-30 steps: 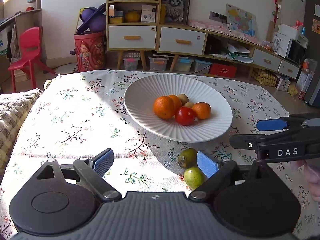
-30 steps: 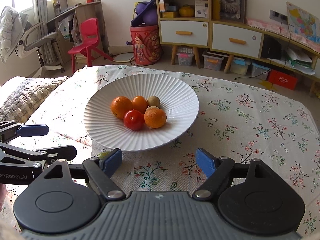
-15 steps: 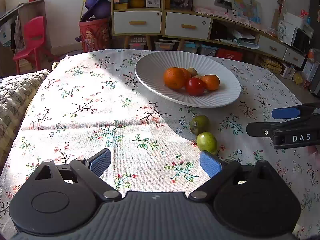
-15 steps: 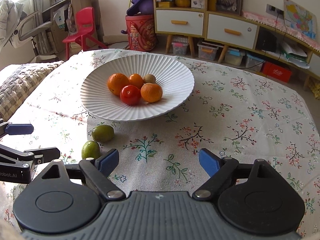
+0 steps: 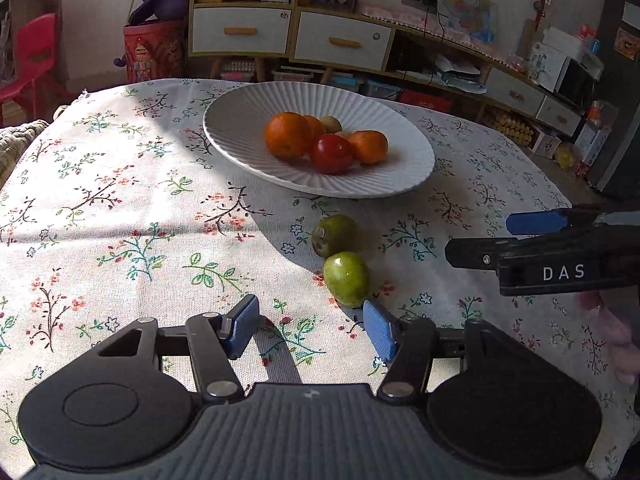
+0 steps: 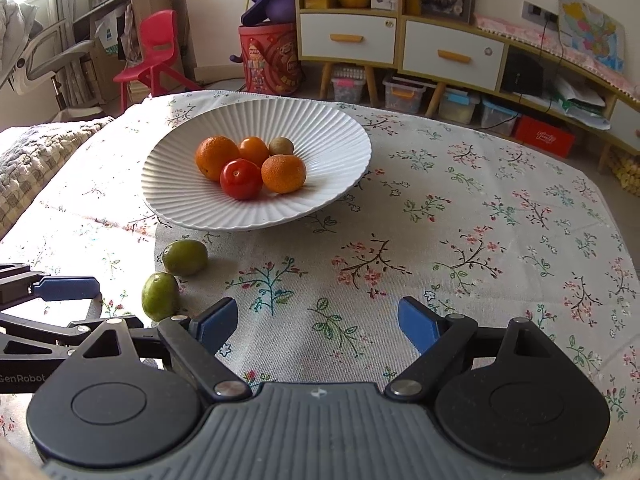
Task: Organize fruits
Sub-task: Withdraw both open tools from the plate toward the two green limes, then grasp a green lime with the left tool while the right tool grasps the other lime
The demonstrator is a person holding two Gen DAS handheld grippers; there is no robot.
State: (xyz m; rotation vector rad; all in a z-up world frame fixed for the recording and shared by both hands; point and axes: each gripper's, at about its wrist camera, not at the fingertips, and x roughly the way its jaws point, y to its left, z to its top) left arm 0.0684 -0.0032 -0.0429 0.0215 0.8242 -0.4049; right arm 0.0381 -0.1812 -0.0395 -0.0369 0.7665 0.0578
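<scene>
left gripper (image 5: 310,326): low middle of its view, jaws closing, nothing between them
near green fruit (image 5: 346,278): on the cloth, just past the right pad, a bit right of the gap
far green fruit (image 5: 334,235): just behind it, near the plate (image 5: 408,176)
right gripper (image 6: 318,322): jaws apart, empty, fruit off to its lower left
nearer hand: left

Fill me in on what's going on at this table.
A person holding a claw in each hand is sorting fruit. Oranges and a tomato already sit in the white bowl; two green fruits lie on the tablecloth. The left claw is closing with nothing between its pads; the right claw is open.
</scene>
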